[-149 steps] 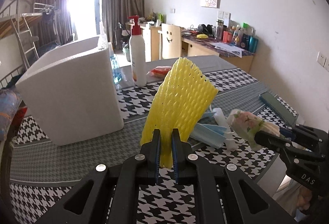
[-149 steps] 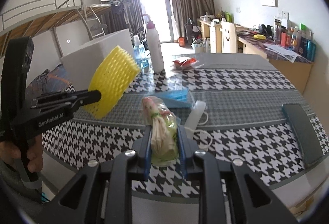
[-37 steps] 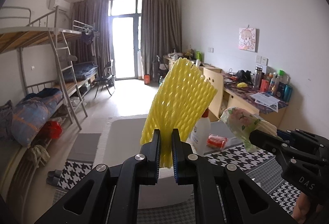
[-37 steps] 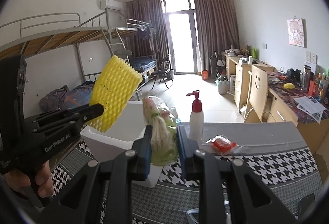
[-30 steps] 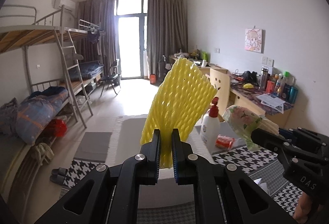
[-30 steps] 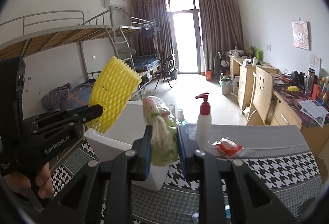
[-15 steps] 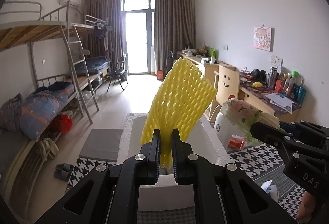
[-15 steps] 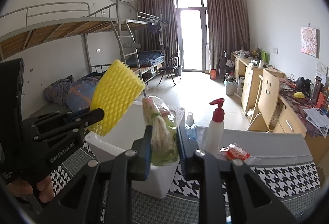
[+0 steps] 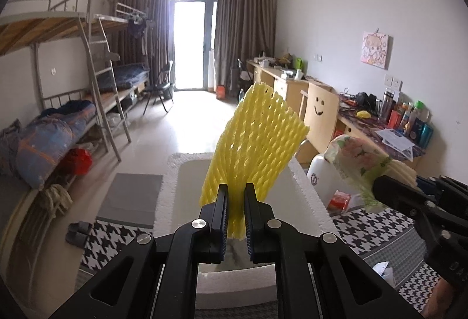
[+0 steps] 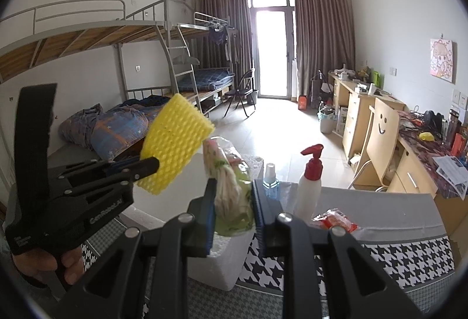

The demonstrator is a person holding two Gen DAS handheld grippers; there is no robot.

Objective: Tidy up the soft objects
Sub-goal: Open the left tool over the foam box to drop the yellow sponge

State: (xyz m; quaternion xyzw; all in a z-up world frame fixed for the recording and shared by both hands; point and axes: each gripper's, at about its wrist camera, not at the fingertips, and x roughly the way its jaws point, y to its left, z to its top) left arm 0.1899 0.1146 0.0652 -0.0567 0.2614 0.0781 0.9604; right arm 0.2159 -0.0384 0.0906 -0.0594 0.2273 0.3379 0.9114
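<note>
- Standing at the left of the right-wrist frame, the left gripper (image 10: 152, 165) was clamped nearly shut on the lower edge of a yellow foam net sleeve (image 10: 175, 143), which fanned upward at a tilt; a hand (image 10: 44, 263) showed under it at the lower left.
- In the left-wrist view the sleeve (image 9: 257, 143) stood at centre frame, directly over the open mouth of the white foam box (image 9: 304, 196), which looked empty as far as I could see.
- Centre of the right-wrist frame, the right gripper (image 10: 232, 199) was pinched on a flowered plastic bag with a pale bundle inside (image 10: 231, 187), above the box's near corner.
- Right of that stood a small spray bottle (image 10: 270, 183), a red-topped pump bottle (image 10: 310, 184) and a red packet (image 10: 335, 219) on the houndstooth table (image 10: 409, 257).
- My reading: both soft items were in the carry-to-box step, neither yet dropped.
- Next would be lowering each into the box and parting the jaws, the light sleeve perhaps clinging to a pad.
</note>
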